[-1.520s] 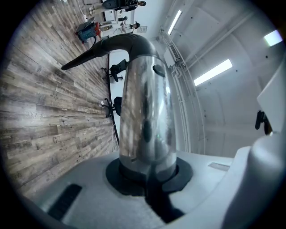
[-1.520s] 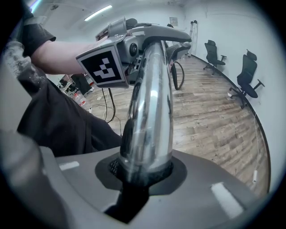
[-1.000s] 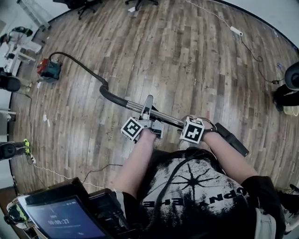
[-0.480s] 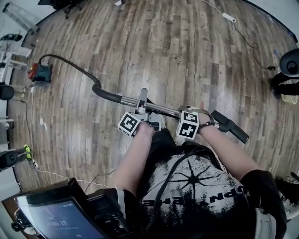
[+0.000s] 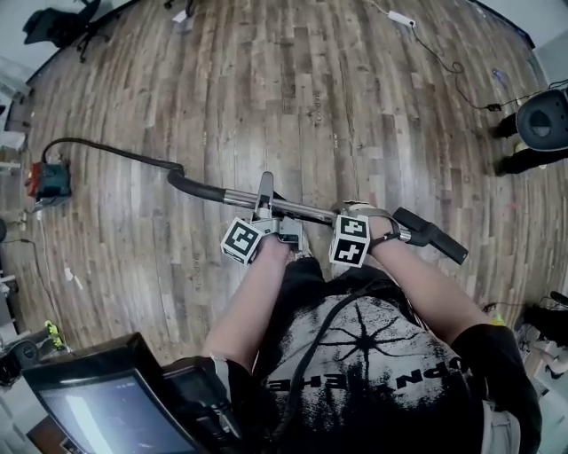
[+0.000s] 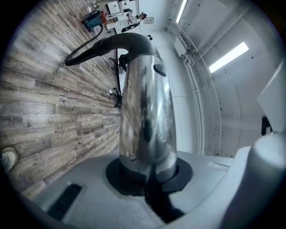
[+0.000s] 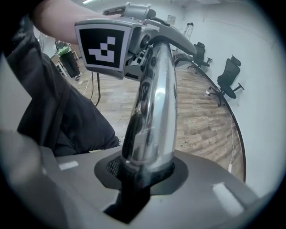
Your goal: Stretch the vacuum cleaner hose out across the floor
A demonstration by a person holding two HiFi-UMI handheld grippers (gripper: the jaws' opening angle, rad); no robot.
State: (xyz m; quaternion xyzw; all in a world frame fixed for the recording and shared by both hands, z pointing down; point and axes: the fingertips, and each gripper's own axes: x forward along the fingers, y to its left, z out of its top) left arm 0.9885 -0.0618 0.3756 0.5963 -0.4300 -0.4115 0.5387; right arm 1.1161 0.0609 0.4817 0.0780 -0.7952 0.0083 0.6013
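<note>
A red and teal vacuum body (image 5: 46, 179) sits on the wood floor at far left. Its black hose (image 5: 115, 153) runs rightward to a curved black handle (image 5: 184, 184), which joins a chrome wand (image 5: 240, 196) ending in a black nozzle piece (image 5: 432, 237). My left gripper (image 5: 265, 204) is shut on the wand near its middle; in its own view the chrome wand (image 6: 145, 112) stands between its jaws (image 6: 147, 176), with the hose (image 6: 82, 50) trailing behind. My right gripper (image 5: 359, 218) points down, shut on the wand (image 7: 152, 112) further right, its jaws (image 7: 140, 174) close around it.
Office chairs (image 5: 62, 25) stand at the top left, and a power strip (image 5: 401, 18) with its cable lies at the top. A dark round object (image 5: 542, 121) is at the right edge. A screen device (image 5: 98, 403) hangs at the bottom left. Thin cables lie along the left floor edge.
Both hands have carried the wand away from the vacuum body, which now lies further left in view. The hose between them looks longer and straighter. Both grips are unchanged.
</note>
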